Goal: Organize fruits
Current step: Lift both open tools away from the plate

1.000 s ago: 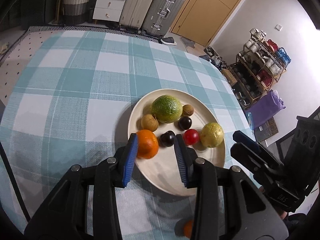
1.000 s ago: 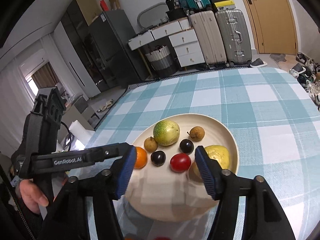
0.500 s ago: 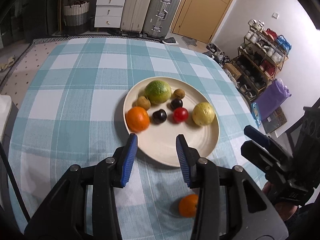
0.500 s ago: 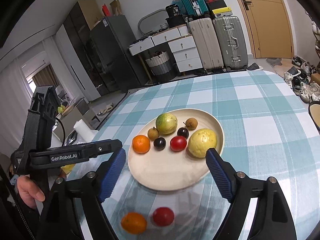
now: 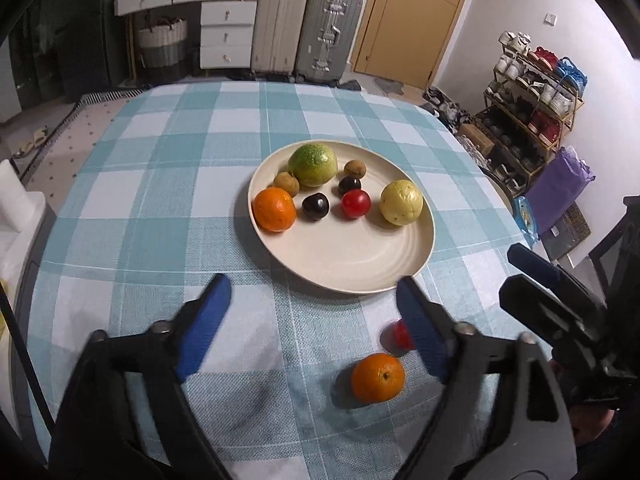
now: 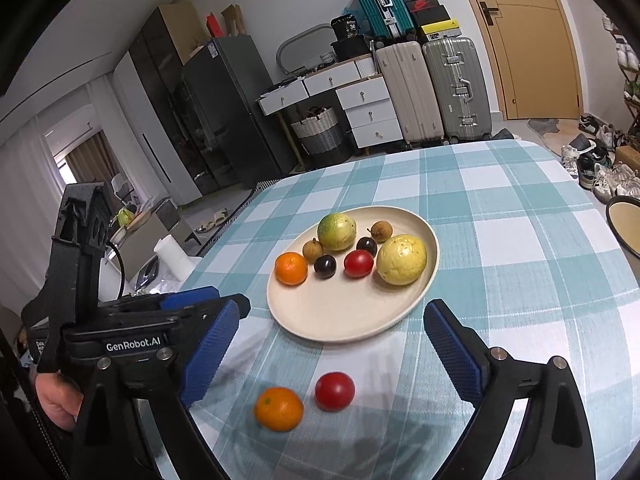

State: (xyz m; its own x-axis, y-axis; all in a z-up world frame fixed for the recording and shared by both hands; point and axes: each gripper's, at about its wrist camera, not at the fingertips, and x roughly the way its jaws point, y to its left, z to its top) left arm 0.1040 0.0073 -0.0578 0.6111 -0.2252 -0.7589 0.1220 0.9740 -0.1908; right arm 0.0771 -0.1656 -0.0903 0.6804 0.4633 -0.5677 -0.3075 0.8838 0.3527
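Fruit sits in two groups on the checked bench: most of it on the cream plate, the rest loose on the cloth nearer the hand-held grippers. On the plate, beyond both sets of blue pads, lie an orange at the left rim, a green citrus at the far side with a small brown fruit touching it, another brown fruit a little apart, two dark plums, a red tomato and a yellow fruit towards the right rim. Off the plate, a second orange rests on the bench just inside the right finger of the left hand-held gripper, and a second tomato lies just beside it, half hidden behind that finger in the left wrist view. In the right wrist view both loose fruits lie low between the pads of the right hand-held gripper, touching neither. Both grippers have just been opening and now stand spread wide with nothing pinched; the left one's pads hover over bare cloth short of the plate's near rim. A person's hand shows beneath the left gripper's body at the edge of the right wrist view. Suitcases and white drawers stand far beyond the bench.
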